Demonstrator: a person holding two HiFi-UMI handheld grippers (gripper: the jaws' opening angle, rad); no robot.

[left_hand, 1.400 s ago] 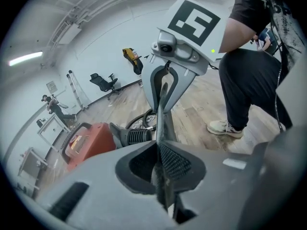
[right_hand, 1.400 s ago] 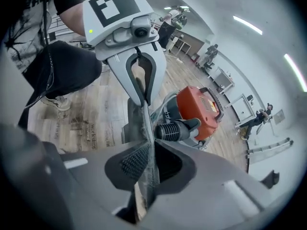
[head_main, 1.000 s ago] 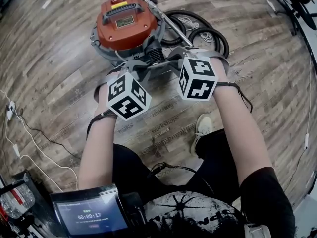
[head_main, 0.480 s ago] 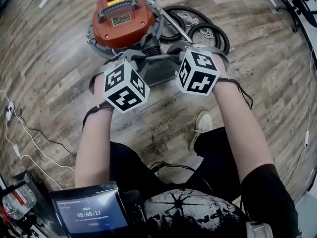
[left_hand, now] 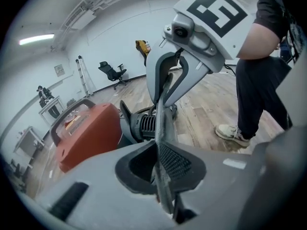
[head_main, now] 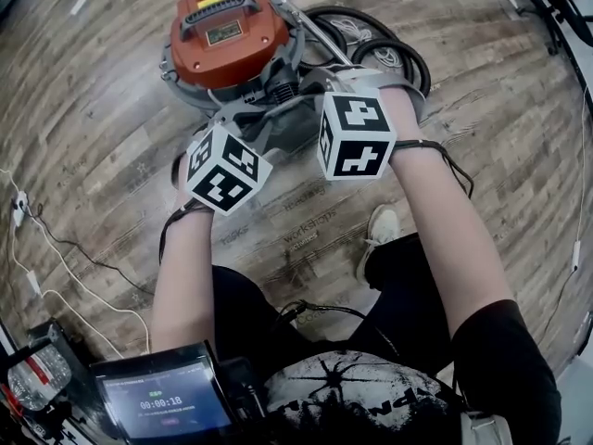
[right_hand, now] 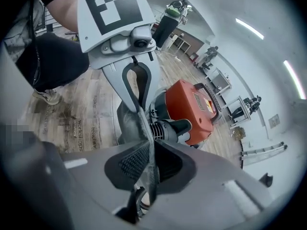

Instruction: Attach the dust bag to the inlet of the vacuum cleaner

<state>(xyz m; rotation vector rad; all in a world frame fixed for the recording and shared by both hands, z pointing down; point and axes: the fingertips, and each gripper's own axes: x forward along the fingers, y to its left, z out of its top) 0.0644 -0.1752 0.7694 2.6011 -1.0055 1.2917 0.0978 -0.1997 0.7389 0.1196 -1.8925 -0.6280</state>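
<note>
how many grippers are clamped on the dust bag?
2: left gripper pinches the grey fabric dust bag on its left side, right gripper on its right, beside the orange vacuum cleaner.

One vacuum cleaner [head_main: 227,31] (red-topped), one dust bag [head_main: 287,128], two hand-held grippers [left_hand: 160,164] [right_hand: 146,164], one white shoe [head_main: 378,230].

Black short-sleeve T-shirt [head_main: 371,406] with a pale web-like print on the front. Black trousers [left_hand: 259,90]. Off-white sneaker [head_main: 378,235] with light sole. Thin black cord [head_main: 435,151] loops round the right wrist, and a similar black strap [head_main: 181,219] round the left. Black cable [head_main: 315,311] runs across the lap. Left gripper [left_hand: 157,150] and right gripper [right_hand: 149,152] have light grey plastic bodies, curved grey finger arms and dark grid-textured pads. Each carries a white marker cube [head_main: 227,168] with black square patterns.
</note>
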